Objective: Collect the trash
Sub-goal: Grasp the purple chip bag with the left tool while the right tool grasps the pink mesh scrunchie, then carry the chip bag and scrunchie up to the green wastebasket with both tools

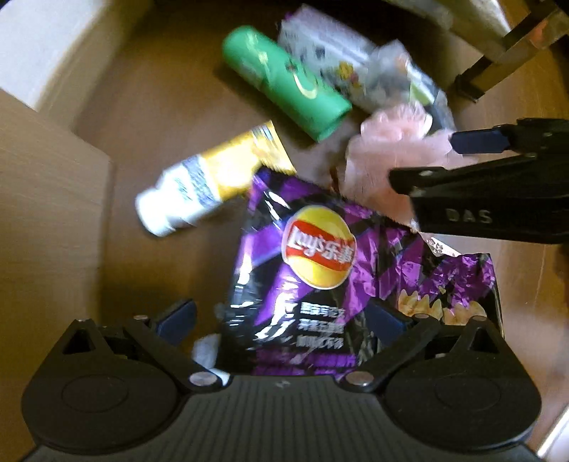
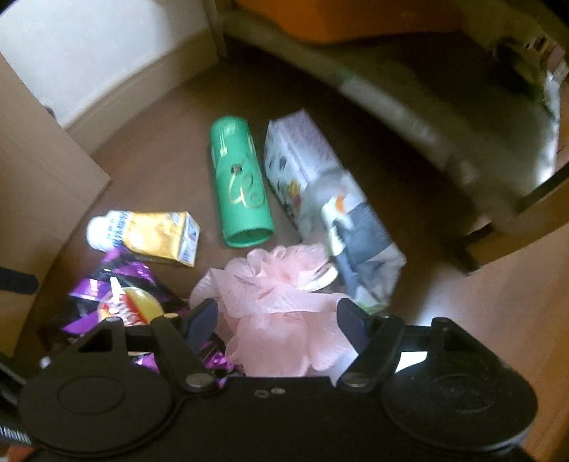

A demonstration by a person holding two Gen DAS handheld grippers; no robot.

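Nearest, the crinkly chip bag [image 1: 313,270] lies on the floor [image 1: 170,117] between the left gripper [image 1: 281,316]'s spread fingers: light, slippery, best pinched at an edge. The right gripper [image 2: 277,320], released, straddles a soft pink pouf [image 2: 277,305], probably untouched. Beyond lie a carton [image 2: 149,231] and green tube [image 2: 238,184].

Brown wooden floor [image 2: 498,320], lit more brightly toward the right of the right wrist view. White wall with pale baseboard [image 2: 117,89] at upper left. Tan cardboard panel [image 1: 46,199] standing at the left edge, its lower end on the floor. Dark wooden furniture legs [image 1: 498,60] at upper right. Orange surface [image 2: 341,17] along the top, blurred.
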